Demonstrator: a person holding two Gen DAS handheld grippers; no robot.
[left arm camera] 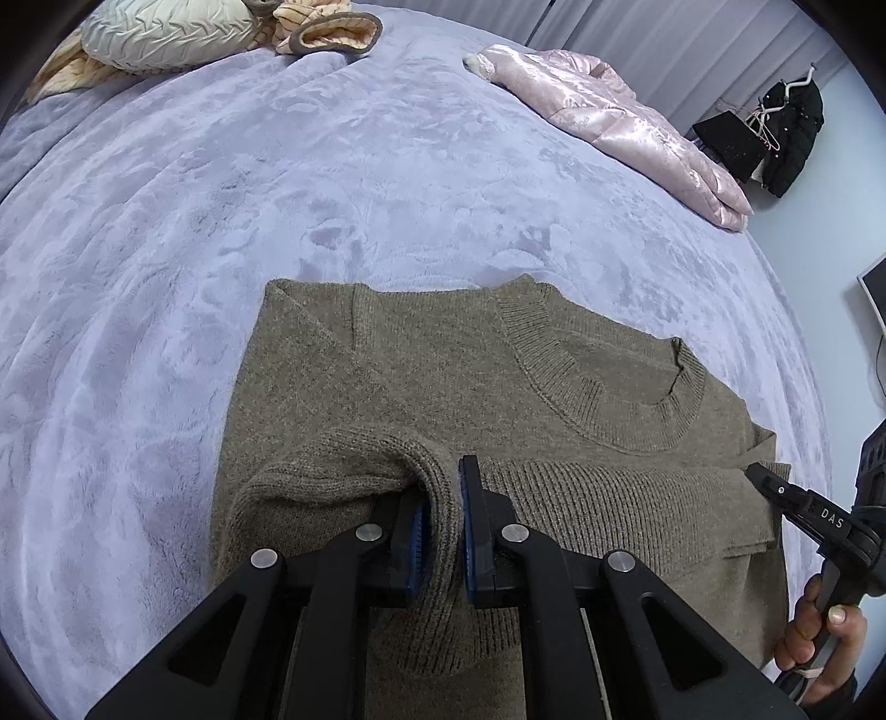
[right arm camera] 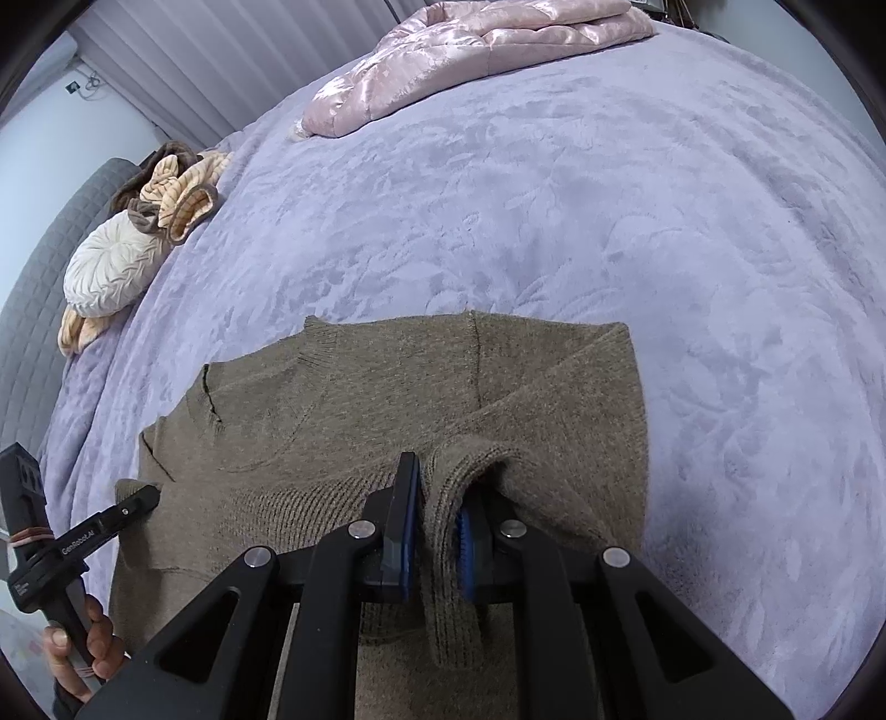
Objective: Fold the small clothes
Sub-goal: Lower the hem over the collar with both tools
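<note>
The sweater (left arm camera: 498, 376) lies on the bed (left arm camera: 277, 194), and each gripper, left (left arm camera: 443, 520) and right (right arm camera: 437, 526), is closed on a hem corner, so next both must carry it toward the collar.

One sweater (left arm camera: 443, 376) lies on one bed (left arm camera: 277, 194). Two grippers: left (left arm camera: 443, 515) and right (right arm camera: 437, 515). One pink jacket (left arm camera: 609, 111), one round pillow (right arm camera: 111, 266), one peach-and-brown garment (left arm camera: 326, 27), one black coat (left arm camera: 792, 138) on hangers.
</note>
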